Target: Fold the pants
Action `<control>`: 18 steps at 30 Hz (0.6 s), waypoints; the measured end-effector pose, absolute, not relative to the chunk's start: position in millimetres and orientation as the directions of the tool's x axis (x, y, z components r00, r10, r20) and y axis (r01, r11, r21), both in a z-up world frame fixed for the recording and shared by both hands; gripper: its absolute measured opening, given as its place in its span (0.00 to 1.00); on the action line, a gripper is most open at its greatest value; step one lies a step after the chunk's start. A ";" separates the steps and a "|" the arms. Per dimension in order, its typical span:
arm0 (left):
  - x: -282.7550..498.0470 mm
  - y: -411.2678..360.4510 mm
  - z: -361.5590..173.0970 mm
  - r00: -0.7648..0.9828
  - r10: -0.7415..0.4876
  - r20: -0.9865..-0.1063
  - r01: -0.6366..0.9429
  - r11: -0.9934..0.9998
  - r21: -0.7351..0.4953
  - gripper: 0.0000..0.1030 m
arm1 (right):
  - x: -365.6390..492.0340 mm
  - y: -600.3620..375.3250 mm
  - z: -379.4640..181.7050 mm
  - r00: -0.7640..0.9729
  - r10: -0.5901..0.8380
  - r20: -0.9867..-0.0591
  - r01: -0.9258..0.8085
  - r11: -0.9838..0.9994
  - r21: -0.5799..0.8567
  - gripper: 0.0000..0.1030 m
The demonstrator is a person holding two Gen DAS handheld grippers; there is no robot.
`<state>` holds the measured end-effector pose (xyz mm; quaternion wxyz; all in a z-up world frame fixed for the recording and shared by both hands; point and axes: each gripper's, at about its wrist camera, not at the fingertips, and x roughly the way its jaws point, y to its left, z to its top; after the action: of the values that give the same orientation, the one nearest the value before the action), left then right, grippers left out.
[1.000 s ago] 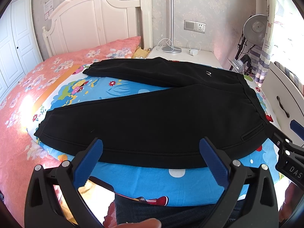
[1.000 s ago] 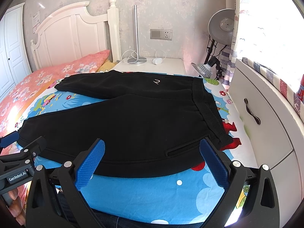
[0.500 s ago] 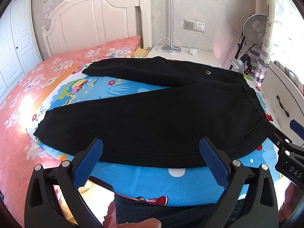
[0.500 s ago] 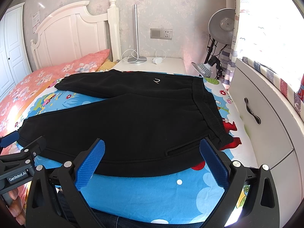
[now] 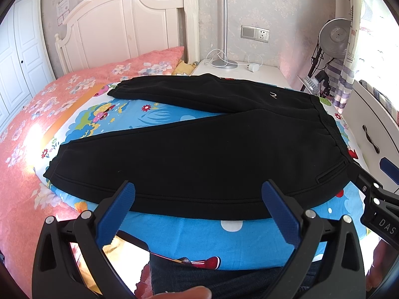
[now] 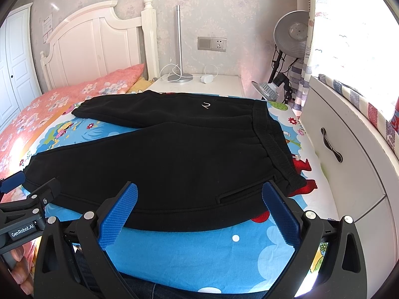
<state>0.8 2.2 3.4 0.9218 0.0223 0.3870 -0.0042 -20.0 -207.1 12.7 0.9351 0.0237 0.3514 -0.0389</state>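
Nothing moved, pants (image 5: 199, 154) spread beyond both parted tongs (image 5: 198, 200)

From my remote feed, a bedroom: a white panelled headboard (image 5: 129, 25) stands against pale floral wallpaper, with a white wardrobe (image 5: 22, 57) at far left. I see a bedside table (image 6: 199, 84) holding a silver lamp base beneath a wall socket (image 6: 212, 44), while sunlight floods past curtains (image 5: 349, 49) onto a white drawer unit (image 6: 344, 154).

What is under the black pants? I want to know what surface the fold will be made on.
The black pants lie on a blue cartoon-print sheet; whatever is beneath their middle is covered.
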 end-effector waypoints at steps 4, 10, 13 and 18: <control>0.9 2.6 3.0 0.701 0.009 -0.714 0.025 0.999 0.037 0.98 | -19.9 -206.9 12.9 0.750 -0.056 -0.659 0.089 0.996 0.017 0.94; 0.8 2.9 3.0 0.701 0.009 -0.713 0.025 0.999 0.038 0.98 | -21.0 -206.5 8.3 0.749 -0.056 -0.661 0.090 0.996 0.018 0.94; 0.9 3.0 3.0 0.701 0.010 -0.713 0.024 0.999 0.037 0.98 | -21.6 -205.9 6.5 0.748 -0.055 -0.661 0.088 0.996 0.016 0.94; 0.2 2.8 1.9 0.700 0.010 -0.714 0.023 0.999 0.036 0.98 | -21.6 -205.0 4.1 0.746 -0.055 -0.664 0.085 0.996 0.013 0.94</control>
<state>0.2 2.8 1.9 0.9218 0.0213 0.3870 -0.0036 -21.6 -205.0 4.1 0.9341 0.0213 0.3545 -0.0374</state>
